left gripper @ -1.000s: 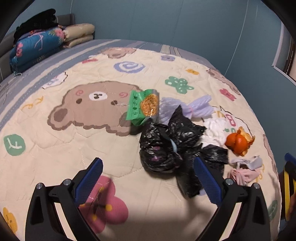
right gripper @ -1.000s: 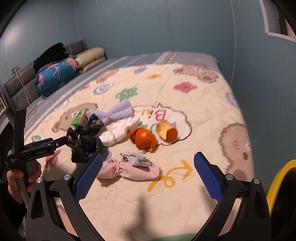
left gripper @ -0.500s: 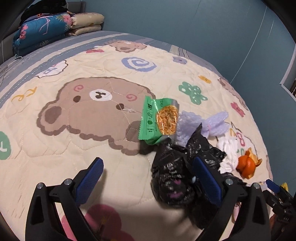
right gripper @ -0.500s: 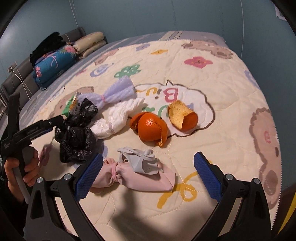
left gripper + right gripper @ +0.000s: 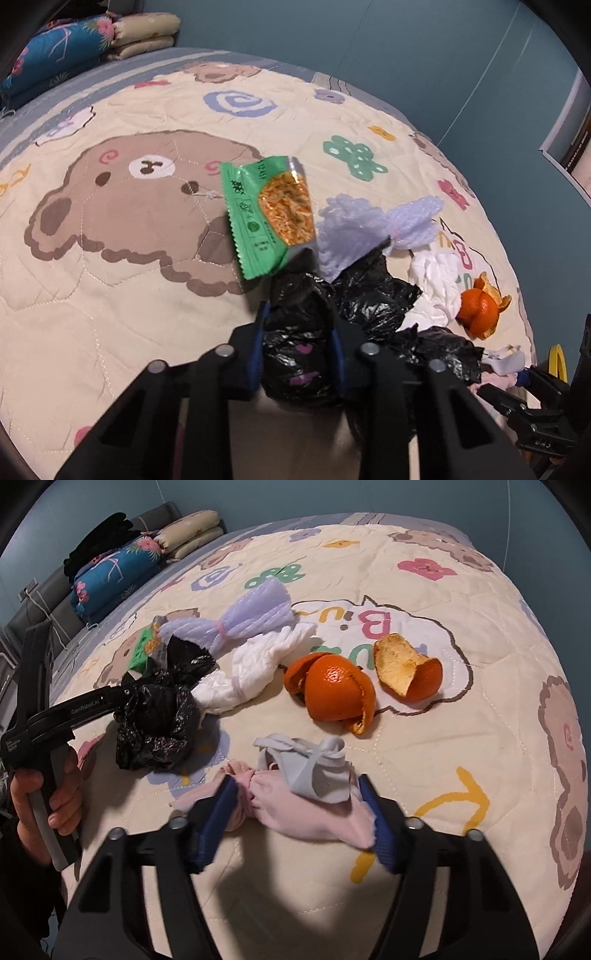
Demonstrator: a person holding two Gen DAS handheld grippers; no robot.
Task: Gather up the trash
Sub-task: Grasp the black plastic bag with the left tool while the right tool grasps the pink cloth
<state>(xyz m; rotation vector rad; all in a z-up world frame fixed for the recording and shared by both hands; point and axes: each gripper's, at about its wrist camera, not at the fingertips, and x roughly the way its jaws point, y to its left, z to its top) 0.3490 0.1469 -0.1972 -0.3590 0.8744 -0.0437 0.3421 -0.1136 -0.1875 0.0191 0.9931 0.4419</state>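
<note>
Left gripper (image 5: 297, 332) closing on black bag (image 5: 295, 354); right gripper (image 5: 295, 808) closing around pink bag (image 5: 295, 812) – grey scrap (image 5: 314, 768) atop. Green packet (image 5: 269, 218), orange peel (image 5: 332, 692) near, on quilt (image 5: 480, 664).

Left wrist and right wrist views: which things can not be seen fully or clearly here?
- Black bag, left wrist view: its lower part is hidden behind the left tool, whose jaws are closing on it.
- Pink bag, right wrist view: both ends are covered by the right tool, jaws closing.
- Yellow object, left wrist view: cut off at the right edge.
- Snack packet, right wrist view: partly behind the black bag; print unreadable.
</note>
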